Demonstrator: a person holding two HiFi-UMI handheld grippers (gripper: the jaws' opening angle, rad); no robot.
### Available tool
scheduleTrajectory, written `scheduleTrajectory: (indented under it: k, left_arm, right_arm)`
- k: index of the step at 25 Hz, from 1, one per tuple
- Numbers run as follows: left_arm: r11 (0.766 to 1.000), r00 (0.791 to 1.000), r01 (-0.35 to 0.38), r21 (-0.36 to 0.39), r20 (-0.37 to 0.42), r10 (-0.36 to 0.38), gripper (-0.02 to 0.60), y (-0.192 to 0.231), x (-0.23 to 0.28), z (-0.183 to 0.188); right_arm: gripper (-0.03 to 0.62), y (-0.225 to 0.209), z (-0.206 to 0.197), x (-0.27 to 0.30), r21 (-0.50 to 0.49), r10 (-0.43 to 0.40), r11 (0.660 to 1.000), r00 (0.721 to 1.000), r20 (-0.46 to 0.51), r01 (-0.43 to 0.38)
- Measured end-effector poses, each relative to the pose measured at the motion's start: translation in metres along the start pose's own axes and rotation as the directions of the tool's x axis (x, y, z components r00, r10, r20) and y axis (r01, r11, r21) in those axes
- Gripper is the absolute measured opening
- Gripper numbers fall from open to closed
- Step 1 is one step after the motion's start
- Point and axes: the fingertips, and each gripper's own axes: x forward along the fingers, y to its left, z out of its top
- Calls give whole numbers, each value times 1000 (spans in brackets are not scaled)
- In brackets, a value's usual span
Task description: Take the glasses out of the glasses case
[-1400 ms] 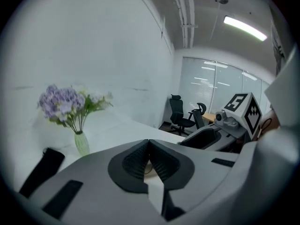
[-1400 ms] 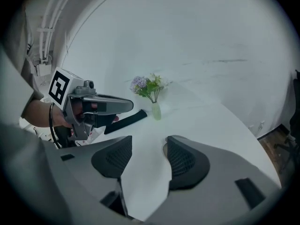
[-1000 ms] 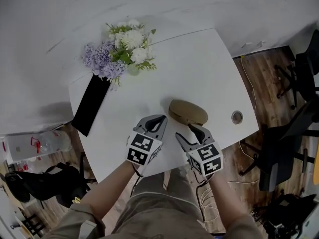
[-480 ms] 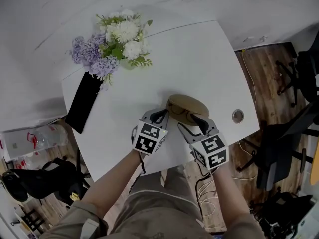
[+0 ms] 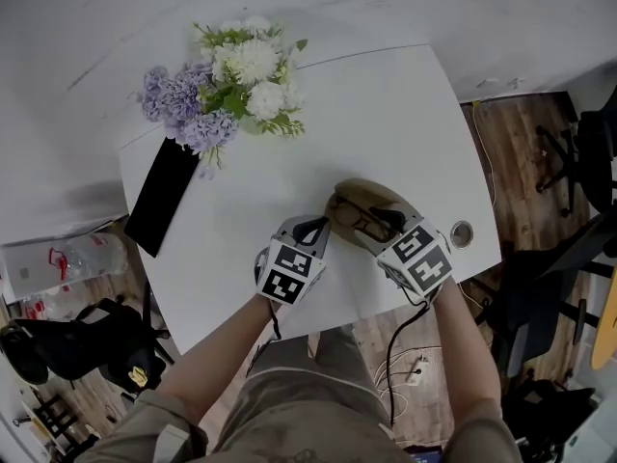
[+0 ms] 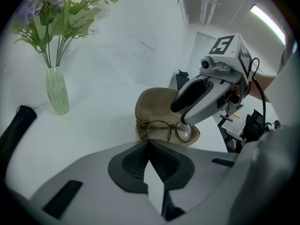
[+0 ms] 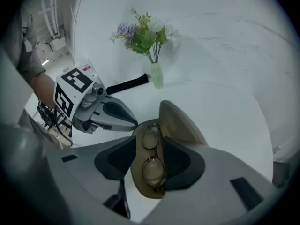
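A tan glasses case (image 5: 359, 197) lies open near the front edge of the white table (image 5: 386, 114), its lid (image 7: 180, 123) raised. Round-framed glasses (image 5: 355, 218) rest in its tray. My right gripper (image 5: 382, 222) reaches down over the case from the right. Its jaws are closing, with the glasses (image 7: 152, 168) between the pads and not pinched. My left gripper (image 5: 311, 230) is shut, its tips (image 6: 149, 142) at the case's near left rim. Whether it pinches the rim I cannot tell. The glasses (image 6: 161, 130) lie just beyond those tips.
A green vase of white and purple flowers (image 5: 231, 90) stands at the table's back left. A long black flat object (image 5: 162, 196) lies at the left edge. A round cable hole (image 5: 462, 232) sits right of the case. Dark chairs (image 5: 578, 162) stand on the wooden floor.
The case, closed a second ago, now stands open with the glasses showing. My right gripper swung right, rolled and came over the case. My left gripper moved up to its rim.
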Motion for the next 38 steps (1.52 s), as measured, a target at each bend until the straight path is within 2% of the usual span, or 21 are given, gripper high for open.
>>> scheduleTrajectory:
  k: [3,12,20,23,27,33,38]
  left_arm:
    - [1000,1000,1,-3,8,-1,17,-1,0,0]
    - [1000,1000,6,6,17,-6,17,0,0,0]
    - [1000,1000,-8,15,11,8,17,2,0,-3]
    - [1000,1000,-8,23,13,7,17,1,1,-2]
    - [999,1000,-14,31,7,14,17,2,1,-1]
    - [1000,1000,-22,9,20,22,17,6,-17,3]
    - [999,996,-35,35,86,32,17,3,-48,29]
  right_arm:
    - [189,0,-7,7,-39,47,998,995,-89,-50]
    - [140,-5,-33,34,-99,38,993,960,-277,-68]
    - [81,0,-29,34,-66,90,991,949,-302,-115]
    - [49,10,-26,28,-57,129,987,947,-294,-153]
    - [44,17,-25,21,-83,95,989,958,-271,-122]
    - [44,22,6,-16,-73,21,997,993,-114,-30]
    - [44,30,40,-62,-61,-37,997,999,31,39]
